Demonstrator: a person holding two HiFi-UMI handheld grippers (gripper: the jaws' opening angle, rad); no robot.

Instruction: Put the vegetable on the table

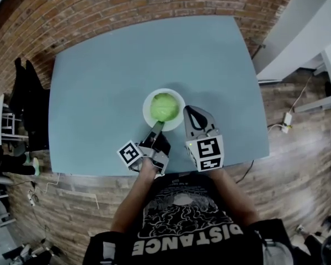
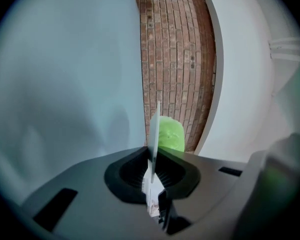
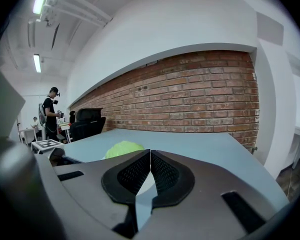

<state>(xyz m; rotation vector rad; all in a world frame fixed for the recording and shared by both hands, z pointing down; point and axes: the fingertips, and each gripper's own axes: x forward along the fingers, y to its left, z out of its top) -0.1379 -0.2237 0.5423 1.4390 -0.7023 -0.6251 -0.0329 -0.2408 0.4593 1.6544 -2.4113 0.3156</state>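
A round green vegetable (image 1: 164,106) lies on a small white plate (image 1: 148,100) in the near middle of the blue-grey table (image 1: 99,93). My left gripper (image 1: 159,127) reaches the plate's near rim and is shut on it. In the left gripper view the rim (image 2: 156,119) shows edge-on between the pads of the left gripper (image 2: 152,160), with the vegetable (image 2: 168,134) behind it. My right gripper (image 1: 188,110) sits just right of the plate, apart from it. In the right gripper view its jaws (image 3: 150,156) are shut on nothing, and the vegetable (image 3: 123,148) shows to their left.
A brick wall (image 1: 154,4) runs behind the table. The table's near edge (image 1: 154,173) is just under the grippers. White furniture (image 1: 298,32) stands to the right. In the right gripper view a person (image 3: 51,111) and a black chair (image 3: 87,120) are far off to the left.
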